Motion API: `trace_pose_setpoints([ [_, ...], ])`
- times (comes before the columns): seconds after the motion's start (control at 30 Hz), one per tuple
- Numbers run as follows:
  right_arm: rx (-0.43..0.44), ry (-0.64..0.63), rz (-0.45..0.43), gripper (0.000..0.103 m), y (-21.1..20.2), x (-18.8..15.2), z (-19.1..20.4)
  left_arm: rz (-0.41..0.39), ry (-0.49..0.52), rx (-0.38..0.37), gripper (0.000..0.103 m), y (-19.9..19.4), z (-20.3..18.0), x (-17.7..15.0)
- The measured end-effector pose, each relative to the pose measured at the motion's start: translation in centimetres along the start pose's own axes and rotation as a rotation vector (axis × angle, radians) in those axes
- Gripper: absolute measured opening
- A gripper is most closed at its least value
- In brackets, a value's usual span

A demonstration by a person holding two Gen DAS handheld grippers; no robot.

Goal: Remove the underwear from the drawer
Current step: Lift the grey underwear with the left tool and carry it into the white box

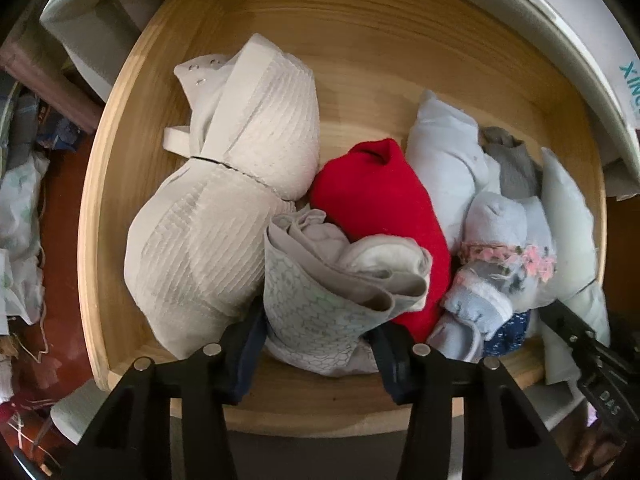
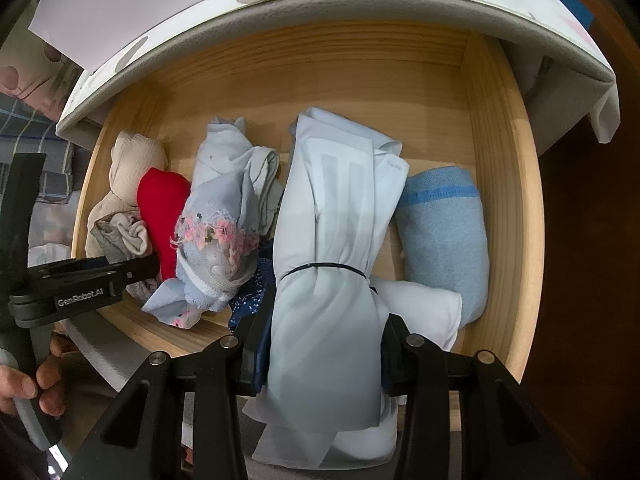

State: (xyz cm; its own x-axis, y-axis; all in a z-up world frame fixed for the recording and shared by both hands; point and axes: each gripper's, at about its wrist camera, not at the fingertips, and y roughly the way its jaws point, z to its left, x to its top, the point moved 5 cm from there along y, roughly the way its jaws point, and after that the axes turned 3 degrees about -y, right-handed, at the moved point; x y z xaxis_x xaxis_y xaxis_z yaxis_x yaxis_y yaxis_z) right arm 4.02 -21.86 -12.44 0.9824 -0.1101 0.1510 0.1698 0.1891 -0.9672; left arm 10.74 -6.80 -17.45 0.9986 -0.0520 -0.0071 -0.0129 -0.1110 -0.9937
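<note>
The wooden drawer [image 1: 360, 60] [image 2: 360, 80] is pulled out and packed with rolled garments. My left gripper [image 1: 320, 332] points down into it, and its two dark fingers press both sides of a grey roll of underwear with a honeycomb print [image 1: 320, 304]. From the right wrist view, that gripper [image 2: 132, 268] reaches in from the left at the same grey roll [image 2: 120, 236]. My right gripper [image 2: 320, 344] is shut on a long pale blue bundle [image 2: 332, 240] tied with a thin black band. The bundle's lower end hangs over the drawer's front edge.
Beside the grey roll lie a cream bra [image 1: 224, 200], a red roll [image 1: 380, 200] and pale blue pieces with pink lace [image 1: 504, 248]. A blue knitted roll [image 2: 444, 232] fills the right end. A white cabinet top [image 2: 280, 12] overhangs the back. Clutter [image 1: 20, 220] covers the floor at left.
</note>
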Motion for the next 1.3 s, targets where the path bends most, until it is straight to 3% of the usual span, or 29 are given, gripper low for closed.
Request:
trace_pose_setpoints([
  [0.47,-0.012,-0.015,0.003,0.038,0.4,0.1,0.1,-0.070,0.006,-0.052,0.050,-4.5,2.4,-1.0],
  [0.93,-0.025,-0.026,0.007,0.038,0.6,0.2,0.4,-0.174,0.044,-0.036,0.050,-10.9,1.5,-1.3],
  [1.3,-0.032,-0.032,0.011,0.038,0.7,0.2,0.4,-0.326,0.081,-0.071,0.050,-19.6,1.6,0.1],
])
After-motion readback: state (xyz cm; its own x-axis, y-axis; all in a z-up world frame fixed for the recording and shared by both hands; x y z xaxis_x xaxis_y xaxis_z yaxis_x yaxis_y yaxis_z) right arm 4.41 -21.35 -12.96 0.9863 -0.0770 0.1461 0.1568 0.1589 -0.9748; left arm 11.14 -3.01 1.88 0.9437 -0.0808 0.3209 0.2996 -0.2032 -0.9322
